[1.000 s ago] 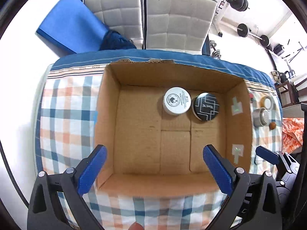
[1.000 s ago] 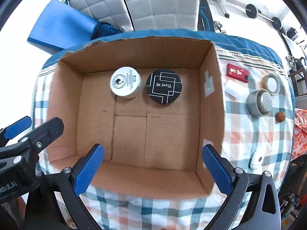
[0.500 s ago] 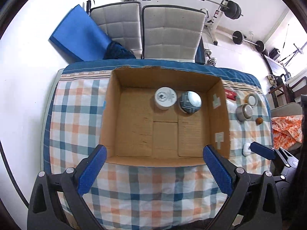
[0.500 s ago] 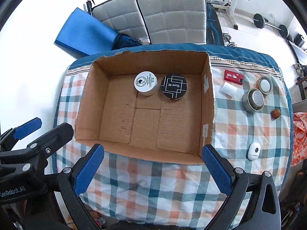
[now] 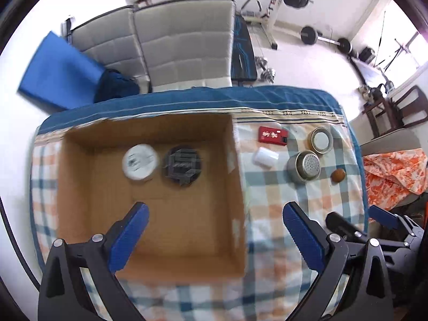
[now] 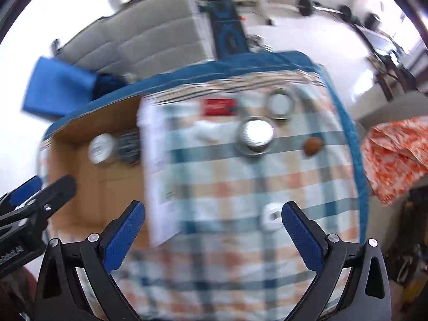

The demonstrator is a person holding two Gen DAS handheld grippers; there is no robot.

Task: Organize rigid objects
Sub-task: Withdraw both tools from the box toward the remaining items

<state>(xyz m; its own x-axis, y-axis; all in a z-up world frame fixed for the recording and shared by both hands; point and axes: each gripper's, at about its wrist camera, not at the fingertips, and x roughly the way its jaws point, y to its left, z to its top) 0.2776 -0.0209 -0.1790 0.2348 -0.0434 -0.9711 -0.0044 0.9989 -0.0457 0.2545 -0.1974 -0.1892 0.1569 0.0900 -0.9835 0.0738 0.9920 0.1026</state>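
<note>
An open cardboard box (image 5: 238, 187) sits on the plaid cloth and holds a white round tin (image 5: 139, 161) and a black round tin (image 5: 182, 161). To its right lie a red packet (image 5: 272, 135), a white cap (image 5: 265, 156), a steel strainer cup (image 5: 305, 165), a round lid (image 5: 321, 140) and a brown nut (image 5: 338, 175). A small white device (image 6: 270, 215) lies near the right finger in the blurred right wrist view. My left gripper (image 5: 214, 238) is open and empty above the box's right wall. My right gripper (image 6: 212, 238) is open and empty above the cloth.
The table (image 5: 187, 101) has a blue-edged cloth; grey padded chairs (image 5: 182, 50) and a blue mat (image 5: 56, 75) stand behind it. An orange patterned cloth (image 5: 393, 171) lies at the right. Gym weights stand at the back wall.
Both grippers have swung to the right, away from the box's middle toward the loose objects on the cloth. Both stay open and empty. The right wrist view is motion-blurred.
</note>
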